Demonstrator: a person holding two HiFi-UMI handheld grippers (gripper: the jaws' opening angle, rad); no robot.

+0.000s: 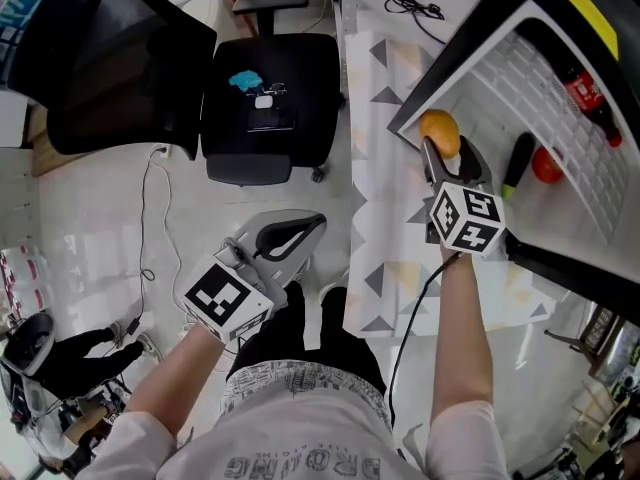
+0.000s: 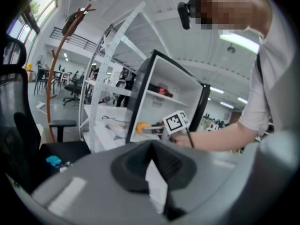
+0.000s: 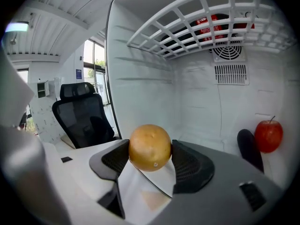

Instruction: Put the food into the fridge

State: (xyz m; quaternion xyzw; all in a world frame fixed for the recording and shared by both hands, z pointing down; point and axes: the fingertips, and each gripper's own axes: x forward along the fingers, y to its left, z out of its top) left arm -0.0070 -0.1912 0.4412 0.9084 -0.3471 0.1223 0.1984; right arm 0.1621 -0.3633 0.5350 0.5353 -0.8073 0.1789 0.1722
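My right gripper (image 1: 446,151) is shut on an orange (image 1: 440,133) and holds it at the front edge of the open white fridge (image 1: 480,88). In the right gripper view the orange (image 3: 150,147) sits between the black pads (image 3: 191,165), just under the wire shelf (image 3: 187,29). Inside the fridge are a red apple (image 3: 268,135), a dark long vegetable (image 3: 248,148) and a red-labelled bottle (image 1: 588,96) on the shelf. My left gripper (image 1: 316,222) hangs low in front of the person, shut and empty, with its jaws closed together (image 2: 151,148).
A black office chair (image 1: 265,103) with a blue item (image 1: 245,81) on its seat stands left of the fridge. A patterned mat (image 1: 385,218) lies on the floor before the fridge. A white cable (image 1: 150,218) runs over the floor at the left. A white rack (image 2: 110,78) stands beside the fridge.
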